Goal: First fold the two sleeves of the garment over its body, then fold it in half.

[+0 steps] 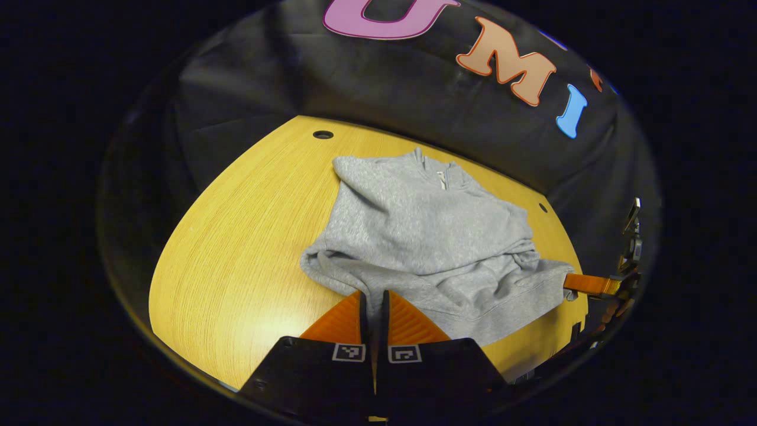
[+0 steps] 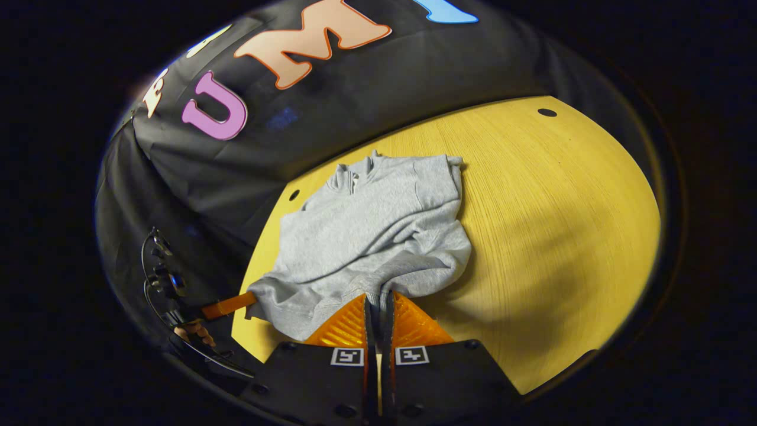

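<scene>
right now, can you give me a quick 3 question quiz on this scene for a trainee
1. True or false: the grey garment lies on a wooden table.
2. Where do the left gripper and the right gripper hold it? A) collar B) two near hem corners C) one sleeve cuff
3. Fill in: both sleeves look already folded over the ____.

Key: 1 true; 2 B; 3 body
</scene>
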Demonstrator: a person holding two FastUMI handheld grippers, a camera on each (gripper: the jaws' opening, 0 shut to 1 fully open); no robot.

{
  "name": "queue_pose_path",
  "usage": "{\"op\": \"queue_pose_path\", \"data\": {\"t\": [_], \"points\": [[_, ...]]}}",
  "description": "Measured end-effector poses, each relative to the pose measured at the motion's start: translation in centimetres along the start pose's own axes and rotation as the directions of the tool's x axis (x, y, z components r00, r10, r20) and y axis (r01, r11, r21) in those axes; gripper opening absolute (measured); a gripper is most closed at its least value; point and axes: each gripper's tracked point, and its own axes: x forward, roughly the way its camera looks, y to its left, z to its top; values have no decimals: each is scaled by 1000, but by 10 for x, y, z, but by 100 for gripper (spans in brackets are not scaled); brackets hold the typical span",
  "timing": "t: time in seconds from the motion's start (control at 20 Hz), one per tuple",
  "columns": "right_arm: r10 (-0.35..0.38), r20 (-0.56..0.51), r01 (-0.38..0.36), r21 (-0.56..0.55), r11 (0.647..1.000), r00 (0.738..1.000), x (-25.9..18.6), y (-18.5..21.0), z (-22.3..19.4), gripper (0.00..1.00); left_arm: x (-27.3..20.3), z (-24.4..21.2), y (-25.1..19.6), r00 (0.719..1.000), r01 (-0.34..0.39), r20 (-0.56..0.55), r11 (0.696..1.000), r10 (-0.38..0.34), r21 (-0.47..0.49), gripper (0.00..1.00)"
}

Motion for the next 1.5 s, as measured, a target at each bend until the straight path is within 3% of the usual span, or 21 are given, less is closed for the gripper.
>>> {"op": "queue_pose_path", "data": {"t": [0.45,0.75,1.05,1.15,1.2,1.3,1.35,1.4,1.5], "points": [[55,82,-66,145,987,995,16,15,80,5,12,63,-3,998,27,61,999,-26,-28,0],[-9,82,-9,219,976,997,62,2,113,5,52,96,2,999,25,47,995,-20,-99,0],[-112,24,102,267,958,993,107,-24,112,5,97,92,12,998,2,-66,979,-16,-206,0],[-142,4,136,260,956,990,119,-34,110,9,106,91,13,994,8,-102,973,-32,-232,1],[-148,1,143,260,955,989,124,-37,109,14,109,93,14,993,10,-109,966,-39,-259,5],[-137,27,124,288,950,990,131,-34,120,14,114,108,13,994,27,-88,934,-62,-357,9],[-121,51,99,310,946,991,133,-30,128,23,115,119,12,996,50,-51,909,-78,-413,9],[-100,81,68,329,942,992,134,-21,137,48,114,131,14,997,66,-10,890,-80,-451,7],[-114,139,64,320,945,984,135,-22,153,100,116,149,15,995,92,66,884,-69,-458,22]]}}
